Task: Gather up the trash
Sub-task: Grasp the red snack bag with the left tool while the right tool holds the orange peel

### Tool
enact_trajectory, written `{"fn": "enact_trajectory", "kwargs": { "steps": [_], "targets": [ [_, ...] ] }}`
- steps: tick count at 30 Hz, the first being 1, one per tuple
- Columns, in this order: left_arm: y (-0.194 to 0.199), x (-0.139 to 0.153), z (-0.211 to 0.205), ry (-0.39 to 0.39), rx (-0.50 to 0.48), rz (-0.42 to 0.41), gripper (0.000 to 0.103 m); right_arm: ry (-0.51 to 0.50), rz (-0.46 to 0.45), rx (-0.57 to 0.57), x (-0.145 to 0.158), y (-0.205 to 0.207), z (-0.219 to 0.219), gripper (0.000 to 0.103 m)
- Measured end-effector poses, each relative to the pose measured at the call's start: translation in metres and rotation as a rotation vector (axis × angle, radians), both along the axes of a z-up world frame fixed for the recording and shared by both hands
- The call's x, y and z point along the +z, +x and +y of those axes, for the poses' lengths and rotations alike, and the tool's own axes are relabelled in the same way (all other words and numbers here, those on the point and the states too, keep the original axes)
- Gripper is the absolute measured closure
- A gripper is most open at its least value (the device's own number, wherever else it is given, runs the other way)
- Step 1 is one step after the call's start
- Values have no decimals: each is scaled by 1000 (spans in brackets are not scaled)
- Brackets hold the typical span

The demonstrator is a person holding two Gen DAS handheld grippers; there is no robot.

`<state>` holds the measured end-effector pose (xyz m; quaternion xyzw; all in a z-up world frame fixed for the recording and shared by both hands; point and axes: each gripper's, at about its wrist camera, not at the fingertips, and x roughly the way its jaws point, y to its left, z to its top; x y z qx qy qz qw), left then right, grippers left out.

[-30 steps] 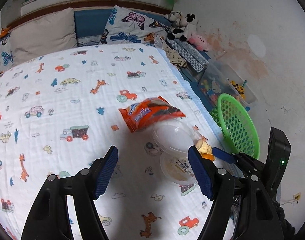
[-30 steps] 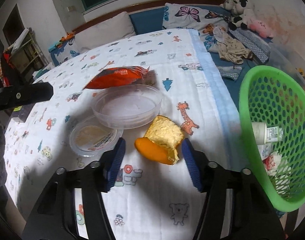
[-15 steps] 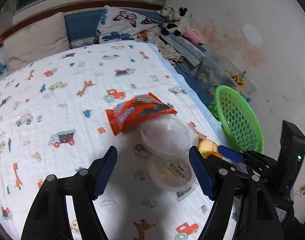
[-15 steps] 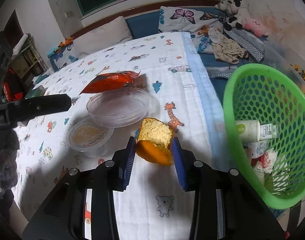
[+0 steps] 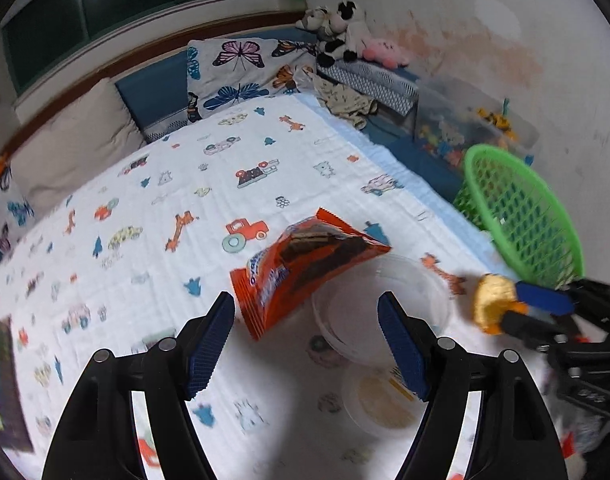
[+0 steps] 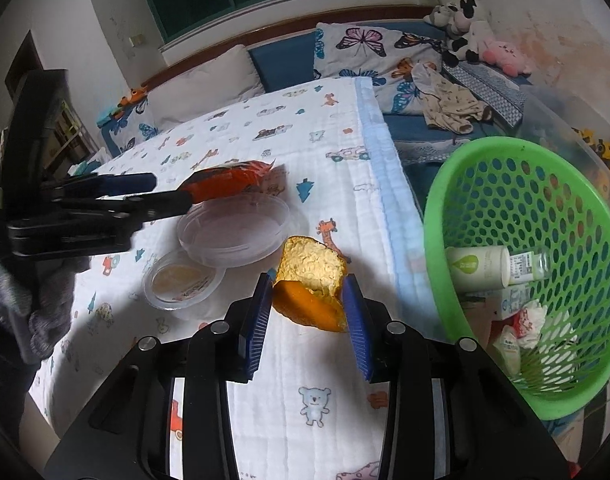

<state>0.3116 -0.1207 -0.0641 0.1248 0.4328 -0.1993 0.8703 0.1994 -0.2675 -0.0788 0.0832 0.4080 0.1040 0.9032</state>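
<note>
Since a second ago: right gripper (image 6: 308, 300) jaws closed in from either side of orange peel (image 6: 310, 280), now clamped on it, lifted off bedsheet (image 6: 325, 152).

Left wrist view: left gripper (image 5: 307, 338) jaws wide apart, nothing between the pads; orange snack bag (image 5: 301, 266) just ahead, overlapping clear plastic tub (image 5: 381, 308); lidded cup (image 5: 381, 400) nearer; peel pinched at right, beside green basket (image 5: 521, 216).

Right wrist view: peel held before basket rim; bottle (image 6: 481, 268) and crumpled wrappers (image 6: 521, 328) inside basket; tub and cup left of peel.
</note>
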Motion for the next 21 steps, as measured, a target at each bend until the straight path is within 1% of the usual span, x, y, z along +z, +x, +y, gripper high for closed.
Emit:
{"fn": "enact_trajectory", "kwargs": {
  "steps": [6, 10, 11, 12, 13, 14, 15, 16, 18, 20, 21],
  "targets": [
    [15, -11, -9, 42, -34, 9, 32, 4, 0, -13, 1, 1, -7, 66],
    [17, -19, -19, 96, -48, -4, 32, 10, -1, -22, 1, 1, -12, 66],
    [18, -21, -19, 105, -43, -7, 34, 12, -1, -24, 1, 1, -13, 66],
    [19, -21, -19, 104, -35, -11, 41, 11, -2, -25, 1, 1, -14, 66],
    [20, -22, -18, 96, -30, -7, 44, 9, -2, -27, 2, 0, -15, 66],
    [23, -22, -17, 85, -22, 2, 49, 9, -2, -29, 2, 0, -16, 66],
    [24, -22, -15, 73, -14, 6, 55, 10, -1, -30, 2, 0, -17, 66],
    [25, -20, -13, 56, -11, 7, 58, 10, -2, -32, 2, -1, -18, 66],
    [24, -18, -9, 36, -13, 2, 67, 9, -3, -37, 2, -1, -19, 66],
    [23, -14, -6, 18, -13, 1, 71, 11, -4, -42, 2, -2, -22, 66],
    [23, -13, -4, 15, -12, 0, 75, 10, -5, -45, 2, -3, -23, 66]
  ]
}}
